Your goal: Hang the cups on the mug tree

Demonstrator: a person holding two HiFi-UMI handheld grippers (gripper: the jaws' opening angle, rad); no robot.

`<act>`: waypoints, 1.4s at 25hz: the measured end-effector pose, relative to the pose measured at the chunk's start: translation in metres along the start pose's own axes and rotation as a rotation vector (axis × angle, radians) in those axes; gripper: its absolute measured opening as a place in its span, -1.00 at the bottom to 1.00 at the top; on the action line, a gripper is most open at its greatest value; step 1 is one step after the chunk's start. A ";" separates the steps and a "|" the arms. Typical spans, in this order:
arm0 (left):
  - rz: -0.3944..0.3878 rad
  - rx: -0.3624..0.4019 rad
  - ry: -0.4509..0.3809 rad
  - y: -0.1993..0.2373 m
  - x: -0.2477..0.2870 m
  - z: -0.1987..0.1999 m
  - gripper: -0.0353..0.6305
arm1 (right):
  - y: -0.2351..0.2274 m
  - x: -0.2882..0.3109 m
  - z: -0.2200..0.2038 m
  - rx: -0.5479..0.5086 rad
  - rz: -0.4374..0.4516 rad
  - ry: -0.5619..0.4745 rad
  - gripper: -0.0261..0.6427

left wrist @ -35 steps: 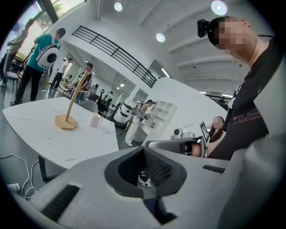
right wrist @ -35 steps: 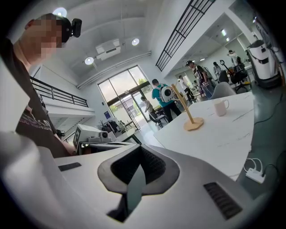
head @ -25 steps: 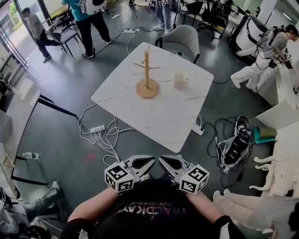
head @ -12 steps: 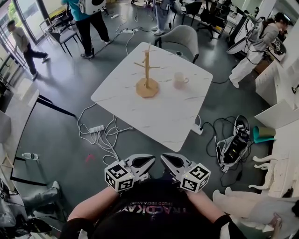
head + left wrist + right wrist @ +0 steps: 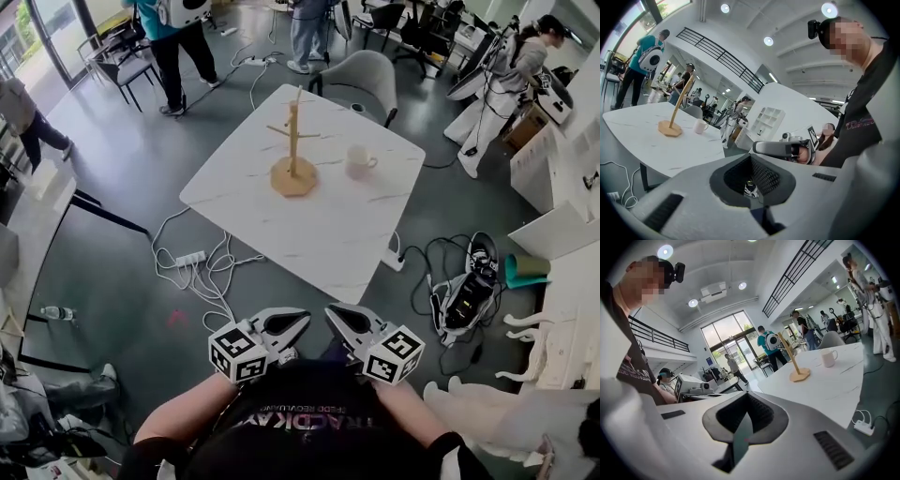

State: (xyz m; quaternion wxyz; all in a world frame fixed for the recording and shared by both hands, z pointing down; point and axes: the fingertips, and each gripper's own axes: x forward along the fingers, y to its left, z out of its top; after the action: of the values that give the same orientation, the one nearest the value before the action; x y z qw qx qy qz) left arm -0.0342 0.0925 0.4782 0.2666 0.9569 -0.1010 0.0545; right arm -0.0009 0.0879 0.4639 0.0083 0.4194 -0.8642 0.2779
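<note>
A wooden mug tree (image 5: 293,141) stands on the white marble table (image 5: 319,234), with no cup on its pegs. A single white cup (image 5: 358,161) sits upright on the table just right of the tree. The tree (image 5: 676,108) and cup (image 5: 700,125) also show far off in the left gripper view, and the tree (image 5: 792,359) and cup (image 5: 828,358) in the right gripper view. My left gripper (image 5: 300,320) and right gripper (image 5: 334,315) are held close to my chest, well short of the table's near corner. Both are shut and hold nothing.
A grey chair (image 5: 370,75) stands at the table's far side. A power strip and tangled cables (image 5: 202,267) lie on the floor left of the table; a backpack rig (image 5: 466,292) lies to the right. Several people stand beyond the table and at the right.
The grippers have stayed near my chest, hardly moving. The people in the background have walked to new spots.
</note>
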 end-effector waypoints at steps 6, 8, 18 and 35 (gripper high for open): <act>0.025 -0.010 -0.009 0.009 0.016 0.006 -0.90 | -0.022 -0.001 0.008 0.010 0.007 0.005 -0.89; 0.036 -0.013 -0.014 0.013 0.025 0.009 -0.90 | -0.030 -0.002 0.013 0.007 0.019 0.011 -0.89; 0.087 -0.029 -0.035 0.025 0.069 0.031 -0.90 | -0.077 -0.010 0.045 -0.008 0.055 0.028 -0.89; 0.137 -0.010 -0.055 0.052 0.126 0.059 -0.90 | -0.158 -0.012 0.088 -0.097 0.033 0.040 -0.89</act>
State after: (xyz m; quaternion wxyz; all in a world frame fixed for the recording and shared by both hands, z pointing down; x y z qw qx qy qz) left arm 0.0799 -0.0025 0.4739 0.2640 0.9476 -0.1738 0.0458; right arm 0.1413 -0.0241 0.4614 0.0416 0.3986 -0.8831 0.2441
